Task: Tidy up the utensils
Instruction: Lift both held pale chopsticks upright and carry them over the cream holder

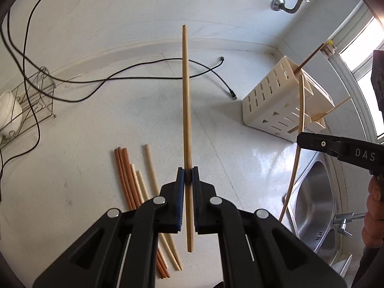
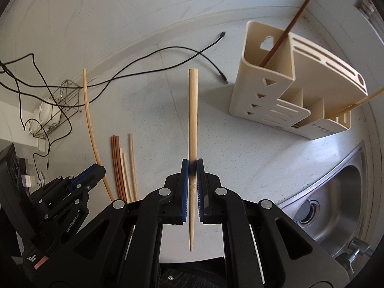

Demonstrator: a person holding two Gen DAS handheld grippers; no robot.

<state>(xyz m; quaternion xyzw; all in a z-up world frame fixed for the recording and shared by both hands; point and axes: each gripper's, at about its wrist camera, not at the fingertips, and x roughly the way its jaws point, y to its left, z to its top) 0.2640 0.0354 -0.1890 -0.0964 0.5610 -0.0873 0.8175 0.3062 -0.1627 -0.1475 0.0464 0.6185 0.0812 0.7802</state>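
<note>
My left gripper [image 1: 188,175] is shut on a light wooden chopstick [image 1: 186,96], held above the white counter. My right gripper [image 2: 192,165] is shut on a tapered bamboo chopstick [image 2: 193,120]. Each gripper also shows in the other view: the right gripper [image 1: 300,140] with its chopstick [image 1: 296,168], the left gripper [image 2: 96,170] with its chopstick [image 2: 88,120]. Several loose chopsticks [image 1: 129,180] [image 2: 123,168] lie in a bundle on the counter. The cream utensil holder [image 2: 271,91] [image 1: 268,105] stands at the right, with a dark brown chopstick [image 2: 288,28] and a pale one [image 2: 355,105] in it.
A steel sink [image 2: 331,204] [image 1: 314,204] lies at the lower right beside the holder, with a tap [image 1: 343,220]. Black cables [image 1: 144,69] trail across the counter. A wire rack with white bowls [image 1: 14,112] [image 2: 52,112] stands at the left. A person's hand [image 1: 374,206] grips the right tool.
</note>
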